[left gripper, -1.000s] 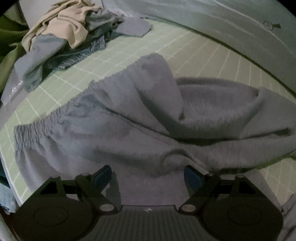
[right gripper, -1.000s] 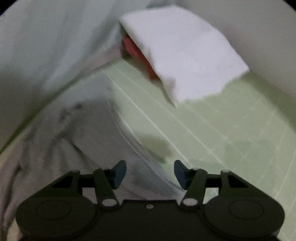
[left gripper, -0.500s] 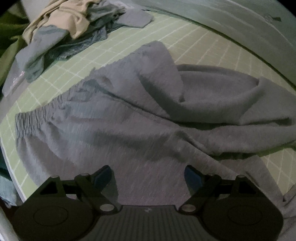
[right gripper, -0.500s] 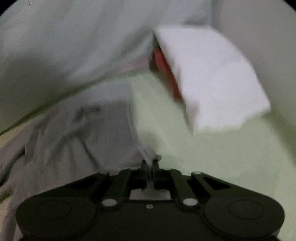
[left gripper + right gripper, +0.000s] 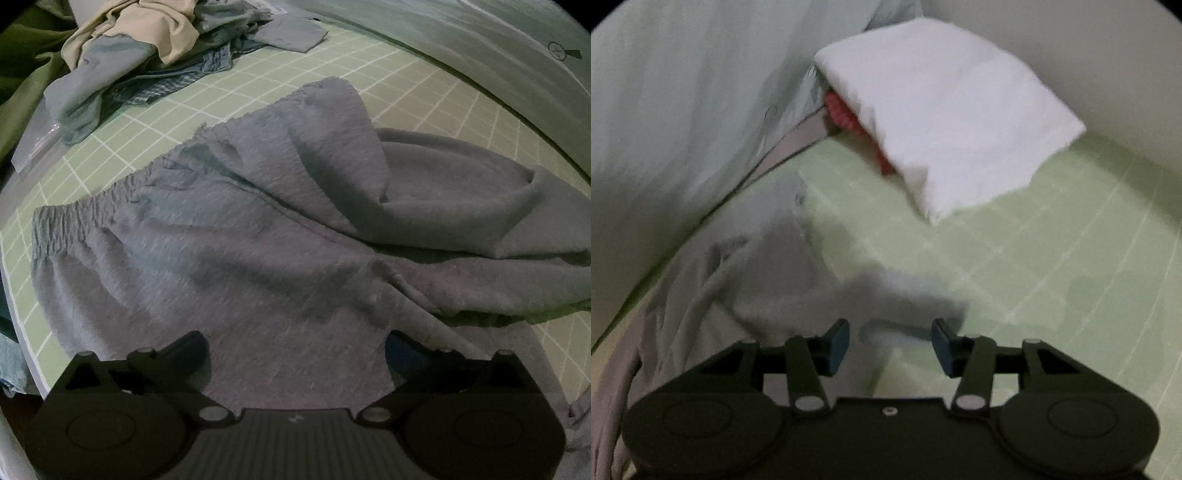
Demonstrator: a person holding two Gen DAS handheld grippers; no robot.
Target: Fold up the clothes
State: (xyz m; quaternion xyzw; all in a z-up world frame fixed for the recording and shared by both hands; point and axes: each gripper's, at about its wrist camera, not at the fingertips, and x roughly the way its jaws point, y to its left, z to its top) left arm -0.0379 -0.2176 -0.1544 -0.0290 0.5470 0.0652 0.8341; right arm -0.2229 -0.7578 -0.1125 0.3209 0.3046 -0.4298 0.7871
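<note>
The left gripper (image 5: 295, 345) hangs over the grey sweatpants (image 5: 258, 240), jaws just opened wide — gripping nothing. The right gripper (image 5: 890, 341) has just half-opened above the sweatpants' near edge — cloth between its fingers, unpinched

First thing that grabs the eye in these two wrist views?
The grey sweatpants, spread rumpled across the green grid mat, fill the left wrist view, with a heap of unfolded clothes at the mat's far left corner. In the right wrist view a folded white cloth lies over something red at the far end of the mat.
</note>
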